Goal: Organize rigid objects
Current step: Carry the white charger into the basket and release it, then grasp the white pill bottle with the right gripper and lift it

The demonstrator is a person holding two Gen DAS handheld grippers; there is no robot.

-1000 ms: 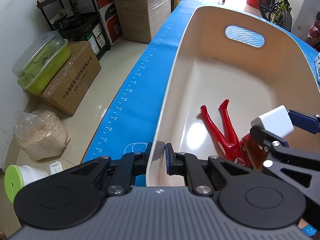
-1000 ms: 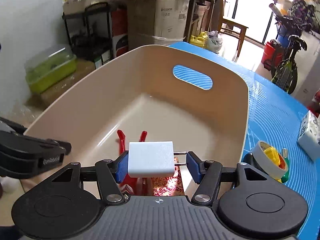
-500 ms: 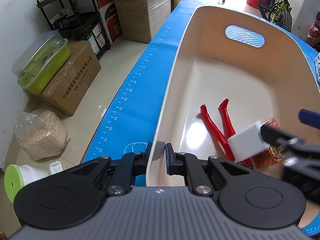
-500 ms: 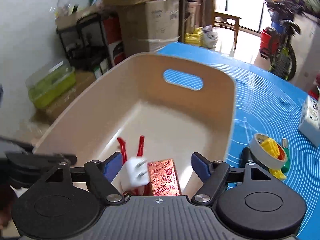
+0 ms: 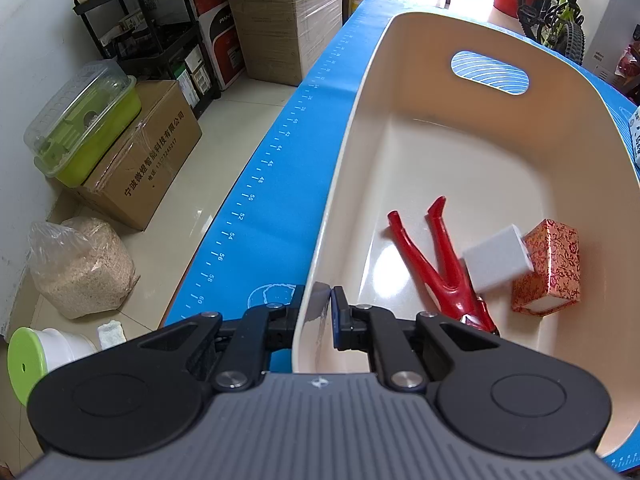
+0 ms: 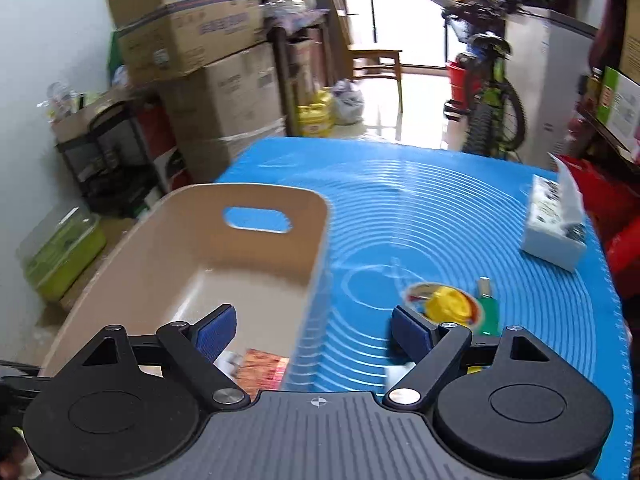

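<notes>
A beige plastic bin (image 5: pixel 472 152) stands on the blue mat (image 5: pixel 288 168). My left gripper (image 5: pixel 319 312) is shut on the bin's near rim. Inside the bin lie red pliers (image 5: pixel 432 256), a white charger block (image 5: pixel 500 258) resting on them, and a red patterned box (image 5: pixel 552 264). My right gripper (image 6: pixel 314 330) is open and empty, raised above the bin's right wall (image 6: pixel 316 264). The box (image 6: pixel 264 368) shows just below it.
On the mat right of the bin lie a tape roll with a yellow piece inside (image 6: pixel 444 306), a green item (image 6: pixel 488 312) and a white carton (image 6: pixel 556 224). Cardboard boxes (image 5: pixel 136 160), a shelf and a bicycle (image 6: pixel 492 96) stand beyond the table.
My right gripper opened and dropped the white charger block into the bin, where it landed on the pliers beside the red box. The right gripper then lifted and swung right. The left gripper stayed put.
</notes>
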